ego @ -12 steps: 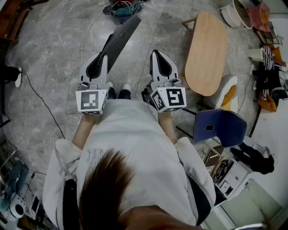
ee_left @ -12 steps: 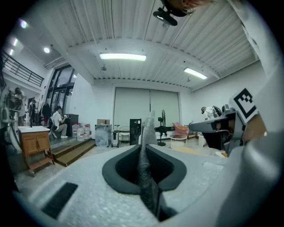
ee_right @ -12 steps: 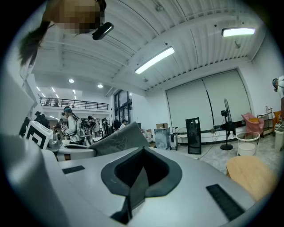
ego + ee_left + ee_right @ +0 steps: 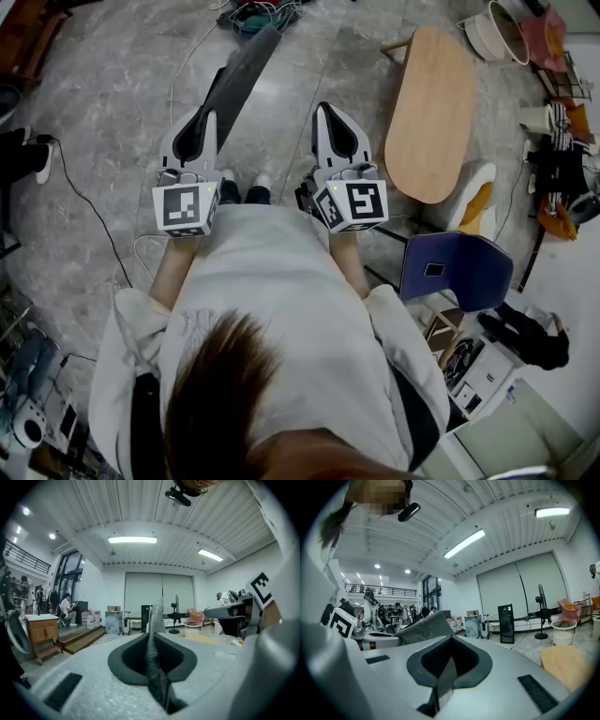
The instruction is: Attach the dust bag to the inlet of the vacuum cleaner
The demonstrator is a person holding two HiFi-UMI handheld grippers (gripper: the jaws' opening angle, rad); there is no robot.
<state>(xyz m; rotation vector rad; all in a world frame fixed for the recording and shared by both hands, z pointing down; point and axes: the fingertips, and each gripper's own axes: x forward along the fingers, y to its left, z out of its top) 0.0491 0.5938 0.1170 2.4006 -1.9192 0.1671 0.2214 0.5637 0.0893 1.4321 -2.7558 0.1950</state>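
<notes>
Tongs in both hands are held out level in front of the person standing on the grey stone floor (image 4: 103, 103). The left tongs (image 4: 210, 116) are closed nearly all the way, nipping one edge of the dust bag (image 4: 246, 77), while the right tongs (image 4: 323, 111) are fully closed and, as far as I can see, have nothing in them. The bag is the big thing here: a long, flat, dark grey piece that runs forward from the left tips and out over the floor, clear of it. It slants towards the line of the right tongs but passes ahead of them, with a gap between. Seen along the left tongs it is a thin sheet standing on edge, so I take it to be light and fairly limp. It looks like cloth or paper that will flop and twist from a single pinch, and could tear or crease if yanked. Any stiff collar around its opening would be the better place to grip, though I cannot make one out. I would expect the free right tongs to be needed on the far end to steady it. I cannot pick out the vacuum cleaner's inlet; only a tangle of cables (image 4: 255, 15) lies on the floor beyond the bag's tip.
</notes>
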